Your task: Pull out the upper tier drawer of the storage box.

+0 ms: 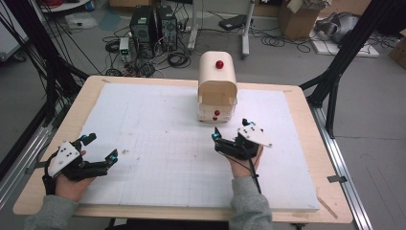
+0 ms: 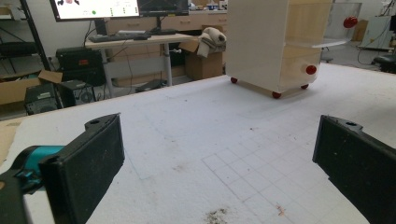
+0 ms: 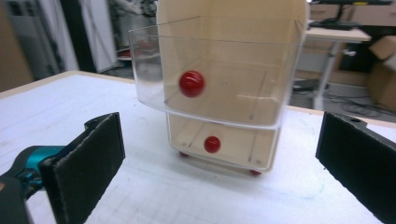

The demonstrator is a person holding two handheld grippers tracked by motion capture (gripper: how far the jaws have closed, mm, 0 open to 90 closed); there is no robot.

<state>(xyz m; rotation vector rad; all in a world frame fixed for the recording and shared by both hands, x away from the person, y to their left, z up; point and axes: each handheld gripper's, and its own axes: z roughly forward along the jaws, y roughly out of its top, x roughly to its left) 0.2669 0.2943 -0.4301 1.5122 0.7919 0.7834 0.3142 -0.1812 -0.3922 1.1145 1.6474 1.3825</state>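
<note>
Ample white mat (image 1: 158, 139) — drawer (image 3: 210, 81) pulled out

Cream cabinet (image 1: 218, 76), red knobs (image 3: 192, 83) (white gridded mat (image 1: 158, 139)).

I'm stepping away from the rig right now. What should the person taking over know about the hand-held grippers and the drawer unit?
Right hand-held gripper: jaws open, nothing between them, just in front of the small cream drawer cabinet with clear drawers and red ball knobs.
Left hand-held gripper: jaws open, nothing held, resting at the near left of the white gridded foam board, far from the cabinet.
Cabinet: stands at the far middle of the board. Its upper clear drawer is pulled out; the lower drawer sits in.
Done: upper drawer out, knob released.
Left: unclear from here; both drawers look empty.
</note>
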